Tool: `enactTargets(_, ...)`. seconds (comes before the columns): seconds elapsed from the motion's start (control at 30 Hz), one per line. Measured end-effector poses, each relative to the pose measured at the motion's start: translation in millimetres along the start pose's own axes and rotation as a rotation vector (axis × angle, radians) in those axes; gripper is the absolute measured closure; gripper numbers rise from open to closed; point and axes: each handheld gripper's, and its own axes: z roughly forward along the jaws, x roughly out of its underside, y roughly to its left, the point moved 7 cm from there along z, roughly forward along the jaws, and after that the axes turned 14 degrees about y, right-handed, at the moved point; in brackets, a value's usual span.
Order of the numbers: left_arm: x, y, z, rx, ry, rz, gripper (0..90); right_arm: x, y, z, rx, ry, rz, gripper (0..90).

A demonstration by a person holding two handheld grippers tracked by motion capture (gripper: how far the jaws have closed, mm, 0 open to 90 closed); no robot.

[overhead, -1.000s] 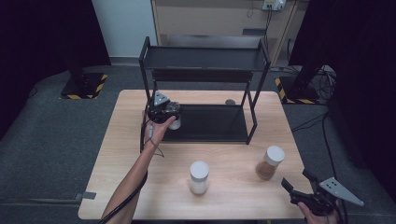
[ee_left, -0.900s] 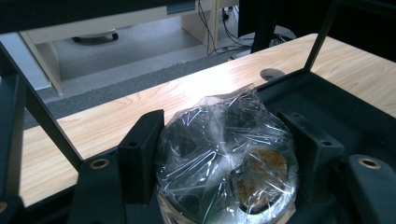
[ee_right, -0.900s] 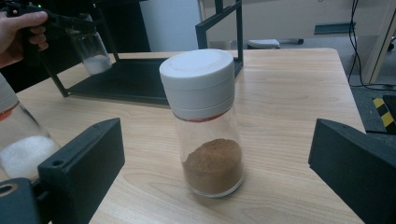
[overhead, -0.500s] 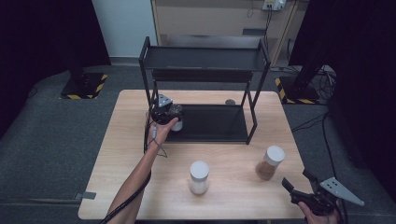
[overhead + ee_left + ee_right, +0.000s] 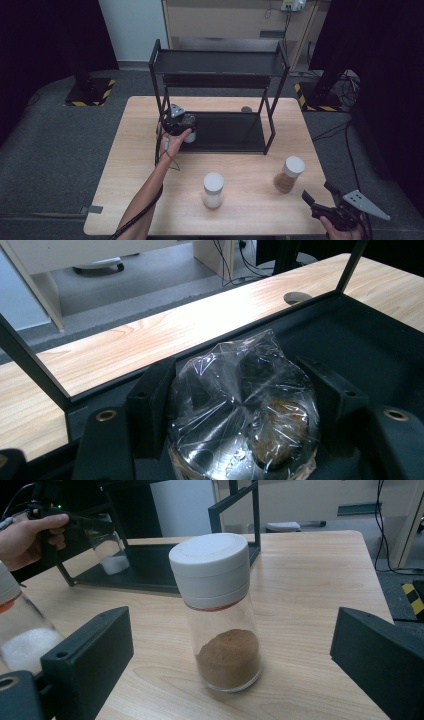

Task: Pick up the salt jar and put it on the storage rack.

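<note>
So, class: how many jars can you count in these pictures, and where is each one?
3. One jar is held in the left gripper at the rack's lower shelf; a white-powder jar stands mid-table; a brown-powder jar stands before the right gripper. Others may be hidden.

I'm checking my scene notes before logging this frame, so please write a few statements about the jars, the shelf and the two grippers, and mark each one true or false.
1. The left gripper is shut on a jar with a plastic-wrapped top. True.
2. That jar stands on the upper tier of the black shelf. False: it is at the lower tier, at its left end.
3. The right gripper is clamped on the jar of brown powder. False: its jaws stand wide apart, clear of the jar.
4. The jar of brown powder wears a white lid. True.
5. The jar of white powder lies tipped over. False: it stands upright on the table.
</note>
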Motion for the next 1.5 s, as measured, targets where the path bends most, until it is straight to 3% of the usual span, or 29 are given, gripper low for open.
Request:
enactTargets(0.2, -0.2, -2.3, 0.6, -0.018, -0.003, 0.019, 32.4, 0.0, 0.0, -0.1, -0.001, -0.001, -0.001, 3.9)
enactTargets(0.3, -2.8, -4.3, -0.2, -0.031, 0.001, 0.023, 22.8, 0.0, 0.2, -0.1, -0.001, -0.001, -0.001, 3.9)
enactTargets(0.47, -6.3, -4.8, -4.9, -0.032, -0.017, 0.028, 16.1, 0.1, 0.2, -0.4, -0.001, -0.003, -0.001, 3.9)
enactTargets(0.77, -19.8, -5.3, -27.1, -0.004, -0.097, 0.049, 8.8, -0.3, 0.7, -0.3, -0.002, -0.002, -0.003, 3.9)
enactTargets(0.93, -26.2, -7.0, -44.2, 0.032, -0.127, 0.066, 6.0, -0.3, 0.8, -0.2, -0.004, -0.002, -0.004, 3.9)
enactTargets(1.23, -28.0, -6.3, -69.5, 0.141, -0.171, 0.049, 2.1, -0.6, 1.2, -0.3, -0.005, -0.002, -0.007, 3.9)
enactTargets(1.5, -20.6, -10.1, -92.3, 0.195, -0.19, 0.095, 1.9, -0.8, 1.7, 0.0, -0.007, 0.0, -0.009, 3.9)
